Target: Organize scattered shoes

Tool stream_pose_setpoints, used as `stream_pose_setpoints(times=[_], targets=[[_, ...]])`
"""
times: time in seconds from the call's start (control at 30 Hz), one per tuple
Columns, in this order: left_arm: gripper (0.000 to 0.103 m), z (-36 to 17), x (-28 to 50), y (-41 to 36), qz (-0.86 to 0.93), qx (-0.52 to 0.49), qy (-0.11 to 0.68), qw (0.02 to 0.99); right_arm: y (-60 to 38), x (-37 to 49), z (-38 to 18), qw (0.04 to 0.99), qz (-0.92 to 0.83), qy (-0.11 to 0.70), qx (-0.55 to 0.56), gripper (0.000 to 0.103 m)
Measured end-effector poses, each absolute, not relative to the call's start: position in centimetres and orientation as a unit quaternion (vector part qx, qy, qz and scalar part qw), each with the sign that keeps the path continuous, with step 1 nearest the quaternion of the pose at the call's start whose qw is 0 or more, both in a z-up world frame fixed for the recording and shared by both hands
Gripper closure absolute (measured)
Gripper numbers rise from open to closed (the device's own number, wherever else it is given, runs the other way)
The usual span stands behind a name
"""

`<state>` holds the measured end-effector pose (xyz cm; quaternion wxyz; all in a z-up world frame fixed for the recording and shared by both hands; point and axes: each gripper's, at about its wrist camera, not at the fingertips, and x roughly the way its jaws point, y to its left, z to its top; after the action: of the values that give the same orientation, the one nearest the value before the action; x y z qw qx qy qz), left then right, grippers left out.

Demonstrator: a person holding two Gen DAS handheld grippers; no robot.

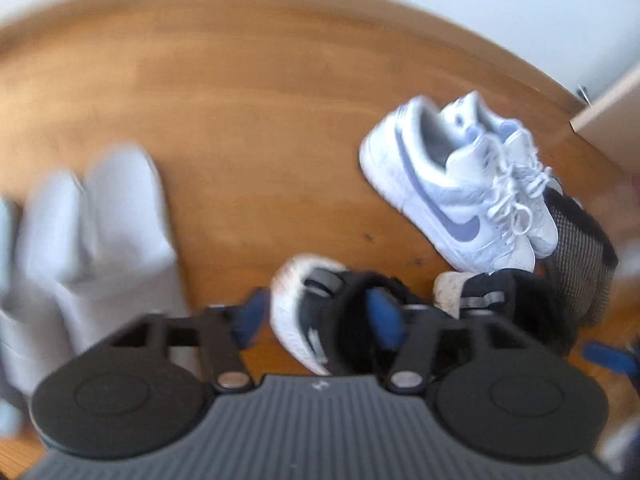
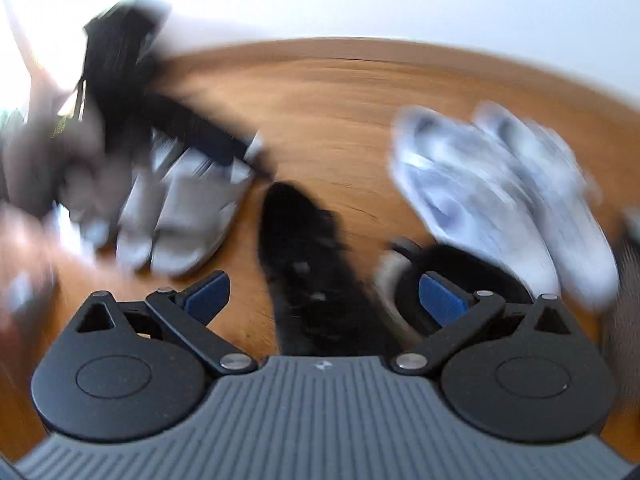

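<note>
On a wooden floor a pair of white sneakers with lilac swooshes stands side by side at the right; it shows blurred in the right wrist view. My left gripper is open, its jaws astride the heel of a black and white shoe. A second black shoe lies right of it. My right gripper is open, with a black shoe between its jaws and another black shoe's opening at its right finger. A pair of grey slides lies at the left.
Pale grey slides show blurred at the left of the left wrist view. A mesh basket stands behind the white sneakers. A pale cabinet corner is at the far right. The other gripper and arm cross the upper left of the right wrist view.
</note>
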<state>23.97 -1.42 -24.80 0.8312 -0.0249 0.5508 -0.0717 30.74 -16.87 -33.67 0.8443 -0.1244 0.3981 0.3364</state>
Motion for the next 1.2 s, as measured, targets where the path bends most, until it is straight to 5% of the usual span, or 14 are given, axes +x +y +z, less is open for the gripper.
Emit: stream_pose_setpoints(times=[0.17, 0.2, 0.27, 0.33, 0.43, 0.8, 1.1, 1.2], targets=[[0.026, -16.7, 18.3, 3.9, -0.102, 0.059, 0.546, 0.829, -11.1, 35.4, -38.5, 0.790, 0.360, 0.452, -0.206, 0.002], [0.020, -15.3, 16.6, 5.3, -0.100, 0.067, 0.541, 0.833, -10.4, 36.0, -39.6, 0.778, 0.357, 0.470, -0.214, 0.008], [0.017, -13.5, 14.0, 8.1, -0.081, 0.062, 0.527, 0.844, -9.0, 36.3, -41.4, 0.765, 0.335, 0.488, -0.255, 0.048], [0.017, -12.6, 12.7, 12.1, -0.059, 0.033, 0.523, 0.850, -7.8, 36.6, -40.8, 0.769, 0.322, 0.500, -0.234, 0.063], [0.017, -12.3, 10.5, 17.6, -0.025, -0.062, 0.510, 0.858, -6.3, 37.9, -39.6, 0.785, 0.294, 0.510, -0.193, 0.071], [0.017, -12.0, 9.7, 21.7, 0.020, -0.117, 0.474, 0.872, 3.4, 48.2, -39.5, 0.770, 0.190, 0.608, -0.040, 0.072], [0.017, -11.4, 7.7, 23.1, 0.000, -0.135, 0.477, 0.869, 5.2, 46.7, -40.3, 0.739, 0.196, 0.644, 0.036, 0.072], [0.017, -11.3, 7.8, 22.8, -0.002, -0.129, 0.482, 0.866, 5.1, 46.2, -39.8, 0.747, 0.211, 0.628, 0.054, 0.038]])
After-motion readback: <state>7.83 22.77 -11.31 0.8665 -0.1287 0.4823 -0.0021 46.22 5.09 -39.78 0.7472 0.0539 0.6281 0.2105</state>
